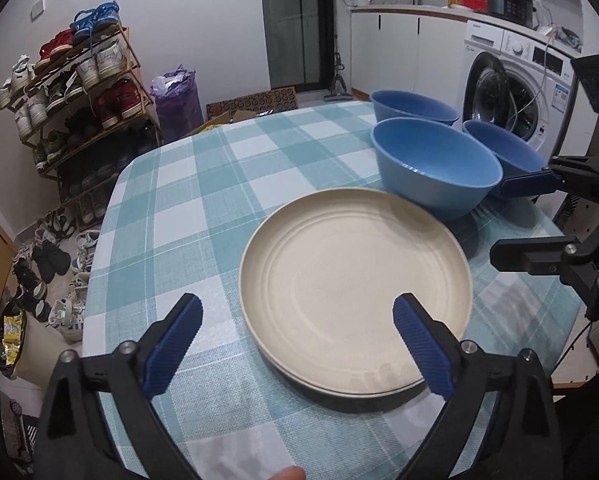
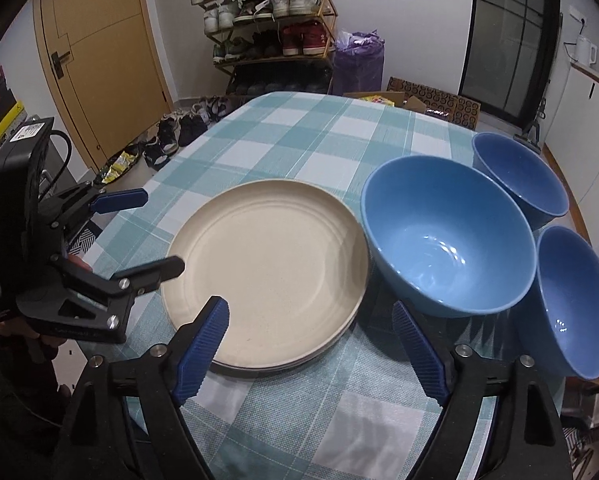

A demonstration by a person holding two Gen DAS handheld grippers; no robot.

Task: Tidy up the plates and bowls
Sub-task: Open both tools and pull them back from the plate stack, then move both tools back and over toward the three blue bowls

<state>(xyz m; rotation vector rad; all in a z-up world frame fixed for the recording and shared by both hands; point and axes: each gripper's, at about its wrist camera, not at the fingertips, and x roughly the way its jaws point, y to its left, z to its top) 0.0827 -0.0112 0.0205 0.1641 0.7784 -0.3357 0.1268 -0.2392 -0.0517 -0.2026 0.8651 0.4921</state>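
Observation:
A stack of cream plates (image 1: 355, 284) (image 2: 267, 272) sits on the checked tablecloth. Three blue bowls stand beside it: a large one (image 1: 435, 164) (image 2: 447, 236), a far one (image 1: 413, 106) (image 2: 519, 176) and a near-right one (image 1: 503, 152) (image 2: 575, 300). My left gripper (image 1: 297, 318) is open and empty, just above the plates' near rim; it also shows in the right wrist view (image 2: 139, 232) at the plates' left edge. My right gripper (image 2: 309, 318) is open and empty, in front of the plates and the large bowl; in the left wrist view (image 1: 499, 222) it sits right of the large bowl.
The table (image 1: 187, 208) has a rounded far edge. A shoe rack (image 1: 79, 92) and loose shoes stand on the floor to the left. A washing machine (image 1: 519, 84) and counter are at the right. A wooden door (image 2: 99, 60) is behind the table.

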